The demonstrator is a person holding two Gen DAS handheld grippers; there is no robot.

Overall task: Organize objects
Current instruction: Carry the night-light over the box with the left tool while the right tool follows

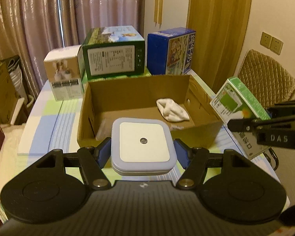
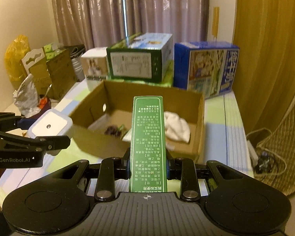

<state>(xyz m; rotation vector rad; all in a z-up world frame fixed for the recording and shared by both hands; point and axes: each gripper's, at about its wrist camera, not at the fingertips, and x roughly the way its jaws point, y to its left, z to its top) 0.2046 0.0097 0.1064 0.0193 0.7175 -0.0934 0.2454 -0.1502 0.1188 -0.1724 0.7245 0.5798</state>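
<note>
While both tools hover just short of one open cardboard box (image 1: 147, 98), each pinches a single item. Between the left gripper (image 1: 142, 153) pads sits one square white night light (image 1: 143, 145), held flat. Clamped in the right gripper (image 2: 148, 163) is one slim green carton (image 2: 148, 143), standing on edge and pointing ahead over the box's near wall. Beyond the fingertips, inside the box, lies one crumpled white cloth (image 1: 172, 110). Farther ahead, past the box's far wall, three packaged boxes stand in a row: white (image 1: 64, 72), green (image 1: 114, 53), blue (image 1: 171, 51).

Both tools (image 1: 143, 153) (image 2: 148, 165) clamped, loaded.
</note>
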